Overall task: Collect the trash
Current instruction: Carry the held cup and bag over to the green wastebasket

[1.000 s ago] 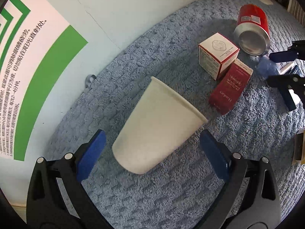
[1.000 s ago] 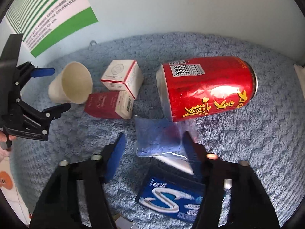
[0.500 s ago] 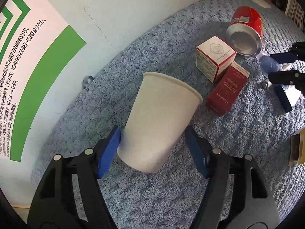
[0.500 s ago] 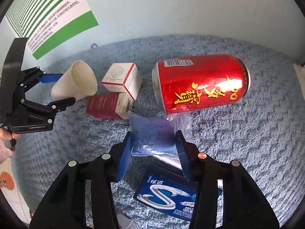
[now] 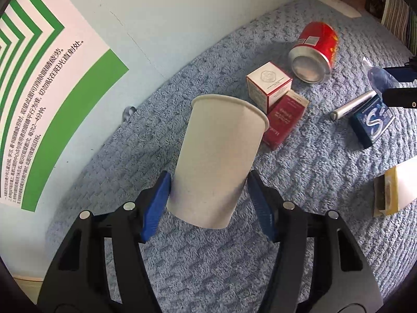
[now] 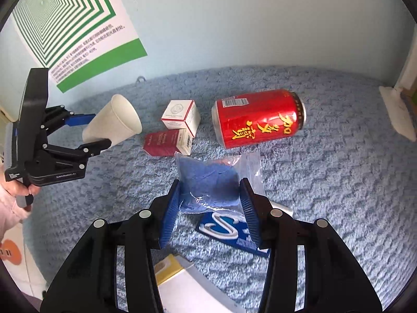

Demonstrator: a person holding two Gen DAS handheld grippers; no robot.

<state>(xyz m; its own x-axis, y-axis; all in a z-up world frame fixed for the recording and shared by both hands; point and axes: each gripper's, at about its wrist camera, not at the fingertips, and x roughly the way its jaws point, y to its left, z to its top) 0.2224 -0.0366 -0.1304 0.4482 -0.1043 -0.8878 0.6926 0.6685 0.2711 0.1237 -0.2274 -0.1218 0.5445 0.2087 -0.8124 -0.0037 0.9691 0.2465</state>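
Paper cup [image 5: 219, 161] in left claw [image 5: 208, 203]

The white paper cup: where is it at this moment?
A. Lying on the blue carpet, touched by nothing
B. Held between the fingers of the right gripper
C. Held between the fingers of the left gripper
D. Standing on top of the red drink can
C: the left gripper has its blue fingers pressed on both sides of the white paper cup, above the blue carpet.

Looks like a home room: textured blue towelling cloth [image 6: 325, 172] as surface, pale blue painted wall [image 6: 234, 20], green-and-white printed poster [image 6: 78, 26].
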